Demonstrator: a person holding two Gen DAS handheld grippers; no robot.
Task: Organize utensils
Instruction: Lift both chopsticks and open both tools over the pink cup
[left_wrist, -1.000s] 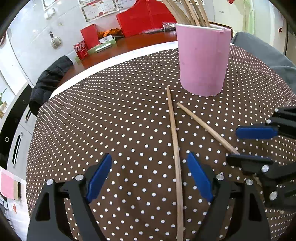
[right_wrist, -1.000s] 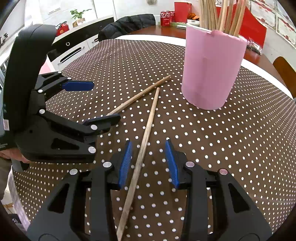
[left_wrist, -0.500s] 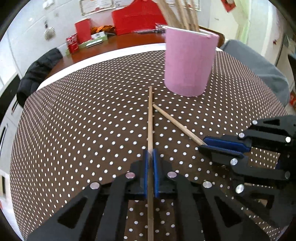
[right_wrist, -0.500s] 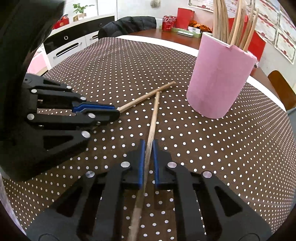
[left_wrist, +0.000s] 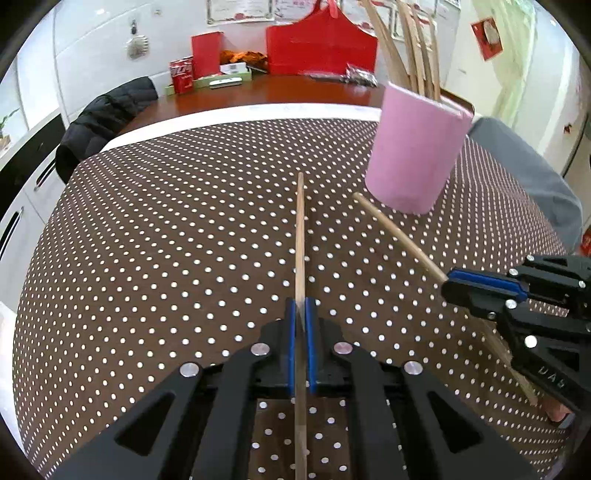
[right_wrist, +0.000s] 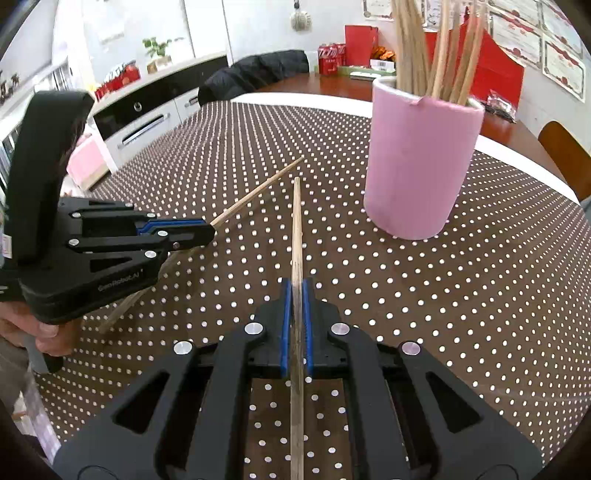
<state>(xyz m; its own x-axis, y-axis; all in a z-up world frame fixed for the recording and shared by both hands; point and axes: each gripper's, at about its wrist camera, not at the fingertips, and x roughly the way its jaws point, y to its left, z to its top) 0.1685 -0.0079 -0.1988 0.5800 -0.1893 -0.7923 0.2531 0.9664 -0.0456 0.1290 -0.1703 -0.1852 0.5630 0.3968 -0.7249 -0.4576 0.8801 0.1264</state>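
Two wooden chopsticks are held over the brown polka-dot tablecloth (left_wrist: 166, 240). My left gripper (left_wrist: 302, 304) is shut on one chopstick (left_wrist: 300, 229), which runs straight ahead between its blue pads. My right gripper (right_wrist: 296, 286) is shut on the other chopstick (right_wrist: 296, 229) in the same way. Each view also shows the opposite tool: the right gripper (left_wrist: 448, 282) with its slanting chopstick (left_wrist: 399, 236), and the left gripper (right_wrist: 210, 232) with its chopstick (right_wrist: 258, 192). Ahead and to the right stands a pink cup (right_wrist: 421, 166) (left_wrist: 417, 155) holding several upright chopsticks.
A person's hand (right_wrist: 37, 332) grips the left tool, and a grey sleeve (left_wrist: 517, 166) lies at the table's right. Behind the cloth are a red bag (left_wrist: 321, 48), red cans (left_wrist: 181, 75) and a black jacket (left_wrist: 103, 118) on a chair. White cabinets (right_wrist: 147, 122) stand far left.
Both grippers stood open around the chopsticks lying on the cloth; both have closed on them. The left gripper has rolled and shifted, so the cup now sits further right and looks tilted.
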